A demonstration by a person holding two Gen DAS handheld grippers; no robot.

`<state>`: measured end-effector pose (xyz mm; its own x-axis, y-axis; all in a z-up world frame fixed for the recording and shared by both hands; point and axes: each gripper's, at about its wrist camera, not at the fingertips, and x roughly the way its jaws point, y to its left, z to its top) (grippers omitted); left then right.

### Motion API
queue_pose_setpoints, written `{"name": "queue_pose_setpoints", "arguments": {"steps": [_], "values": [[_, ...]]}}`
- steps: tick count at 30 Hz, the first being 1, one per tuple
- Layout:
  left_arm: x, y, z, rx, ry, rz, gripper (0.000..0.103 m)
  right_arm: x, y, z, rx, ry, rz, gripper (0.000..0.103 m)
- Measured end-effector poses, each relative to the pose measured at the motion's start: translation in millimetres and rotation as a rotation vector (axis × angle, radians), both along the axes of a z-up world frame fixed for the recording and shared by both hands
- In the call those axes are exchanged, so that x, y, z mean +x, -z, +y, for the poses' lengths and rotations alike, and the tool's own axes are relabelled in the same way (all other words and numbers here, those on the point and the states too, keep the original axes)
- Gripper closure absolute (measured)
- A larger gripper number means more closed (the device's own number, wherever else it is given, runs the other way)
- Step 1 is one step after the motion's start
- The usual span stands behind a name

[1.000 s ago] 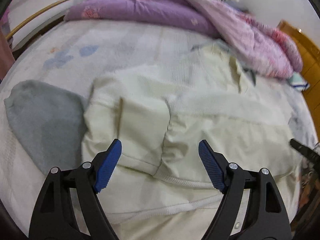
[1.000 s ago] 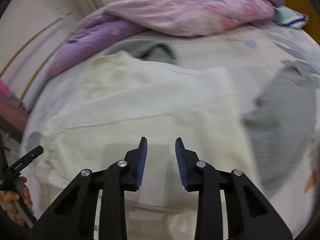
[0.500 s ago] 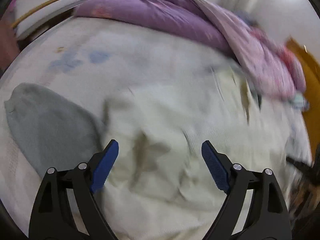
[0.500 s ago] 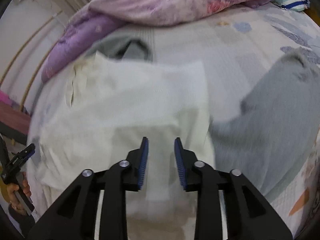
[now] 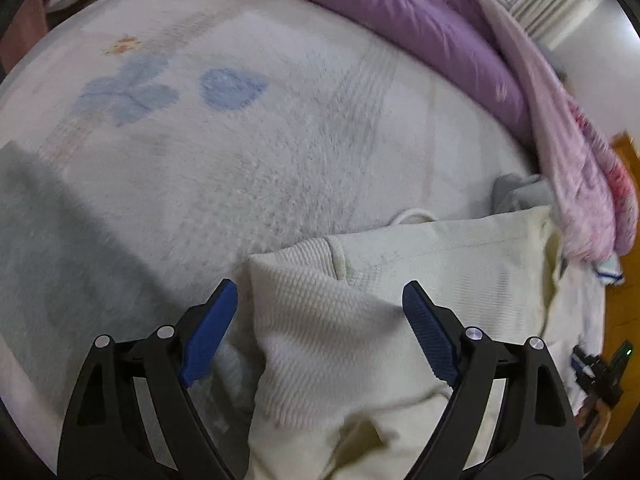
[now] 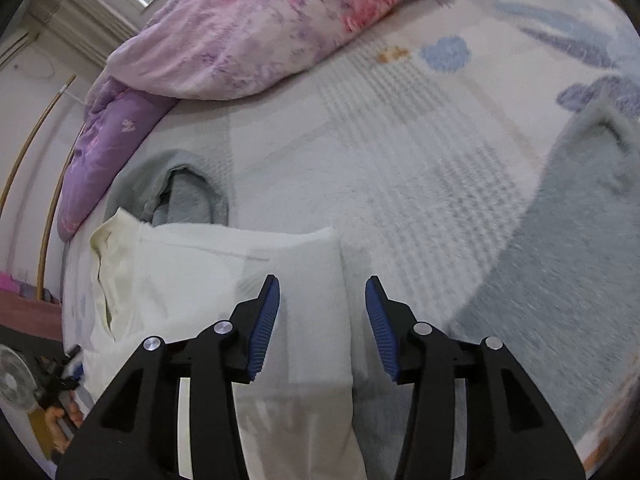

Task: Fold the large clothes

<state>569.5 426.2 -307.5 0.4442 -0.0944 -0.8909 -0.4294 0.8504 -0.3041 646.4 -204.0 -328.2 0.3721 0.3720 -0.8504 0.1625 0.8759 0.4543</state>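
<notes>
A cream waffle-knit garment (image 5: 340, 320) lies partly folded on the bed, its folded corner between the jaws of my left gripper (image 5: 320, 336). The left gripper is wide open, just above the fabric. In the right wrist view the same cream garment (image 6: 208, 276) lies flat, its right edge between the jaws of my right gripper (image 6: 322, 328), which is open and holds nothing. The right gripper also shows at the far right of the left wrist view (image 5: 596, 368).
The bed (image 5: 240, 140) has a pale fleecy cover with blue flower prints. A purple and pink quilt (image 6: 256, 32) is heaped along the far side. Grey garments lie beside the cream one (image 6: 568, 264) (image 6: 180, 192) (image 5: 48, 232). A fan (image 6: 16, 388) stands off the bed.
Both grippers moved forward over the cream garment toward its far edge. The right gripper's jaws opened wider. The garment now lies folded shorter than a second ago.
</notes>
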Motion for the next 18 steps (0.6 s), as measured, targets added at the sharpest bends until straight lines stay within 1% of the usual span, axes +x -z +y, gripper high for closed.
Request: {"name": "queue_pose_setpoints", "arguments": {"steps": [1, 2, 3, 6, 8, 10, 11, 12, 13, 14, 15, 17, 18], "values": [[1.8, 2.6, -0.6, 0.003, 0.003, 0.004, 0.019, 2.0, 4.8, -2.1, 0.039, 0.009, 0.012, 0.059], [5.1, 5.5, -1.3, 0.008, 0.008, 0.007, 0.019, 6.3, 13.3, -4.4, 0.096, 0.02, 0.044, 0.059], [6.9, 7.8, -2.1, 0.013, 0.01, 0.011, 0.019, 8.8, 18.4, -5.3, 0.119, 0.028, 0.065, 0.059], [12.1, 17.3, -3.9, 0.022, 0.023, 0.036, 0.02, 15.7, 23.2, -2.9, 0.115, 0.015, 0.072, 0.059], [13.9, 19.9, -5.7, 0.036, 0.028, 0.037, 0.021, 18.2, 26.5, -2.1, 0.125, 0.016, 0.076, 0.059], [15.5, 20.6, -6.7, 0.061, 0.028, 0.044, 0.028, 20.1, 28.4, 0.5, 0.125, 0.006, 0.077, 0.059], [15.6, 21.1, -7.3, 0.067, 0.029, 0.047, 0.033, 20.5, 28.4, 2.1, 0.125, -0.006, 0.073, 0.062], [16.2, 21.2, -8.0, 0.075, 0.032, 0.05, 0.04, 22.5, 30.0, 5.9, 0.129, -0.033, 0.079, 0.072], [16.9, 21.3, -8.7, 0.085, 0.037, 0.056, 0.045, 22.2, 30.7, 8.5, 0.113, -0.044, 0.084, 0.076], [18.1, 20.1, -9.6, 0.089, 0.049, 0.057, 0.058, 21.5, 29.4, 9.8, 0.097, -0.048, 0.073, 0.078], [18.5, 18.9, -10.5, 0.089, 0.06, 0.053, 0.075, 20.2, 26.9, 12.6, 0.086, -0.065, 0.056, 0.085], [20.5, 14.0, -15.6, 0.101, 0.078, 0.042, 0.084, 17.3, 22.2, 14.9, 0.078, -0.066, 0.025, 0.09], [19.9, 11.2, -19.7, 0.113, 0.081, 0.036, 0.086, 14.0, 16.9, 14.0, 0.087, -0.056, 0.001, 0.092]]}}
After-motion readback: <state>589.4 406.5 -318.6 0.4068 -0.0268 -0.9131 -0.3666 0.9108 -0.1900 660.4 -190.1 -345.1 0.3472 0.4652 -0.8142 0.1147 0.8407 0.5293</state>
